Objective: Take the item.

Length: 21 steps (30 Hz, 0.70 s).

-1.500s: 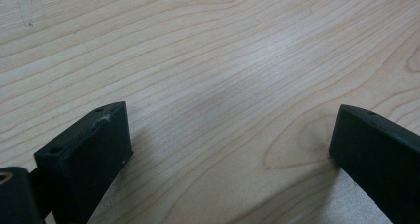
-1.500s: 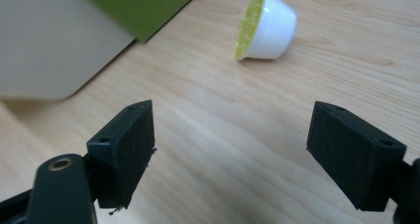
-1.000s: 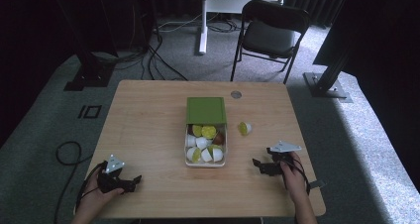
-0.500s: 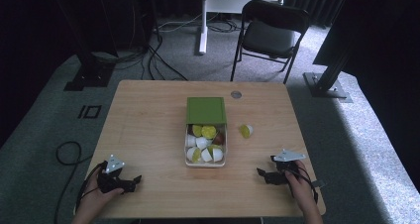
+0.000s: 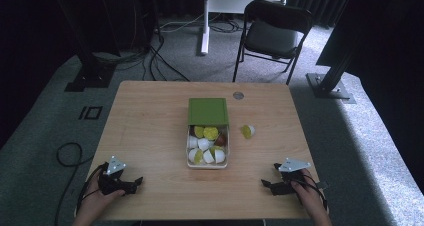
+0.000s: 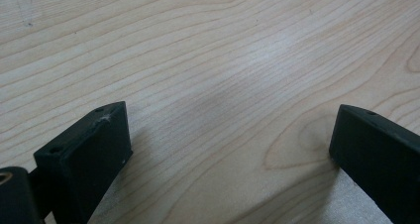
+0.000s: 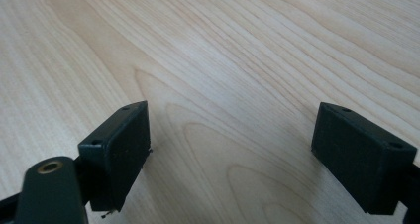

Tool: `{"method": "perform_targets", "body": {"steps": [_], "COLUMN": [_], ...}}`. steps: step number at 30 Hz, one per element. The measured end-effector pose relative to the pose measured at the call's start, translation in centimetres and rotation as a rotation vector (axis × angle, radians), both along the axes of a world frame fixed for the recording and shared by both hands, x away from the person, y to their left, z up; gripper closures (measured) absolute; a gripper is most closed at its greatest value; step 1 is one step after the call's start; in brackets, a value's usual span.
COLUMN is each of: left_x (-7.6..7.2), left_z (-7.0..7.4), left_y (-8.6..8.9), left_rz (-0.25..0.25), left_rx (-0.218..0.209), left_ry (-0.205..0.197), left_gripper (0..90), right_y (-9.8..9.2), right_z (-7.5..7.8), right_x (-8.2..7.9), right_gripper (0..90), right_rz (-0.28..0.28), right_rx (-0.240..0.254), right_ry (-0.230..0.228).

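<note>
Clear box (image 5: pixel 208 162) of yellow and white pieces mid-table, well beyond and between both grippers, left gripper (image 5: pixel 134 182) spread wide over bare wood, right gripper (image 5: pixel 266 184) jaws just widened, nothing between them, loose piece (image 5: pixel 247 131) right of box, green lid (image 5: pixel 208 111) behind.

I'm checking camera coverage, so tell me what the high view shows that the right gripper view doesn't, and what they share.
High view alone: the clear box of yellow and white pieces, its green lid, a loose piece beside it, the left gripper, a chair beyond the table.
Right gripper view alone: a close look at grain between its wide-open, empty jaws.
Both: the right gripper and the wooden table.
</note>
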<state>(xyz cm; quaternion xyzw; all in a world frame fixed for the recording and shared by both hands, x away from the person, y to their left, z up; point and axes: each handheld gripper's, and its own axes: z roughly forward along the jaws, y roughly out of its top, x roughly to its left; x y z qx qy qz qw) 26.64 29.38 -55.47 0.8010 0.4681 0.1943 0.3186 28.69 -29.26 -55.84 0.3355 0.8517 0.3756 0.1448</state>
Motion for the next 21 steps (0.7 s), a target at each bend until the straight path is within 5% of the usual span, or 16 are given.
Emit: {"method": "perform_targets", "body": {"steps": [21], "left_x": [0.0], "left_z": [0.01], "left_y": [0.01], "left_rz": [-0.001], "left_rx": [0.003], "left_ry": [0.002], "left_gripper": [3.5], "right_y": [-0.63], "right_z": [-0.19], "right_x": [-0.05], "right_gripper": [12.6], "right_rz": [-0.006], "right_rx": [-0.011], "right_ry": [0.005]}}
